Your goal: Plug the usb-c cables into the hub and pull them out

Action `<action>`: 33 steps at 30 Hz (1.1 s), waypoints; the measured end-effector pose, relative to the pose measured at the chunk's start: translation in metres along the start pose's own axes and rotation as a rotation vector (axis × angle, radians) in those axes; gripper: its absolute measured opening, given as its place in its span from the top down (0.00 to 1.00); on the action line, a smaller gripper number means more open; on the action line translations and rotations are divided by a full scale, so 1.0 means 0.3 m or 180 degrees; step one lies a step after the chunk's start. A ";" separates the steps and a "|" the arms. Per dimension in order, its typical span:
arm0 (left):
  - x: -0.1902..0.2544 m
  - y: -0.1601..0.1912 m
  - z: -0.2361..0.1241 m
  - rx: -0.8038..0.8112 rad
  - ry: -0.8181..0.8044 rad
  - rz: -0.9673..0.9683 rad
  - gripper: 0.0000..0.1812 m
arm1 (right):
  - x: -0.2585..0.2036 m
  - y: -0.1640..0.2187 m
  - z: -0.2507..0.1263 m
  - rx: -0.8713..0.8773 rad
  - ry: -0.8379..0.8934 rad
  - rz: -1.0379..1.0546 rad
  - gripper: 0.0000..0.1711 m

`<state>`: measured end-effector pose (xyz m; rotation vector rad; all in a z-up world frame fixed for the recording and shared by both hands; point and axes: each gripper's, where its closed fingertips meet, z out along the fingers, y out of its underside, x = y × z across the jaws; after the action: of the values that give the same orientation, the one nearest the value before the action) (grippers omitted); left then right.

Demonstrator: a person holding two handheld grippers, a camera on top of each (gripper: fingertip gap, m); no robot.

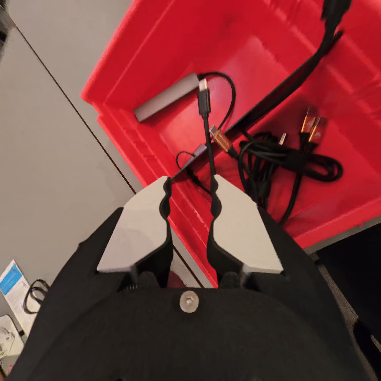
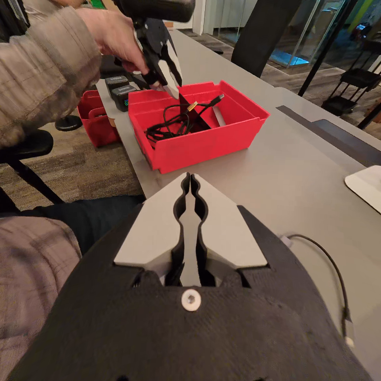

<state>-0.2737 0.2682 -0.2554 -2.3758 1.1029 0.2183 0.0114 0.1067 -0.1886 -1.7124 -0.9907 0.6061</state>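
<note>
A red bin [image 1: 257, 61] [image 2: 206, 148] stands on the grey table. A grey bar-shaped hub [image 1: 167, 97] lies in its far compartment and also shows in the right wrist view [image 2: 219, 117]. My left gripper [image 1: 191, 178] [image 2: 174, 90] hovers over the bin with its jaws apart. A black USB-C cable [image 1: 204, 101] rises past its right fingertip, and the silver plug points at the hub's end. A gold-sleeved plug [image 1: 221, 141] and a bundle of black cables [image 1: 288, 156] lie in the near compartment. My right gripper [image 2: 189, 177] is shut and empty above the table, in front of the bin.
A black divider [image 1: 288, 82] crosses the bin. A second red bin [image 2: 97, 121] and black blocks [image 2: 121, 90] sit behind it. A white object [image 2: 367, 185] and a loose cable [image 2: 338, 278] lie on the table at the right. A person's sleeve [image 2: 41, 61] is at the left. Across from one pair of fingers to the other is roughly 35 centimetres. The left tips stand about 15 centimetres off the grey bar-shaped hub [image 1: 167, 97].
</note>
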 end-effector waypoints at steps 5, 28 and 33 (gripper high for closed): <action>0.056 0.065 0.063 -0.0305 0.0217 0.0108 0.79 | -0.048 0.099 0.073 -0.0222 0.0023 -0.0331 1.00; 0.128 -0.048 0.086 0.0073 0.0568 -0.0486 0.87 | -0.031 0.205 0.080 -0.0436 0.0141 -0.0747 1.00; 0.143 -0.072 0.124 0.0180 0.0687 -0.0716 0.90 | -0.041 0.215 0.087 -0.0478 0.0121 -0.0793 1.00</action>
<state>-0.2268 0.2701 -0.2941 -2.4904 0.9093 -0.1489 0.0057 0.1009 -0.2587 -1.6889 -1.2249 0.3434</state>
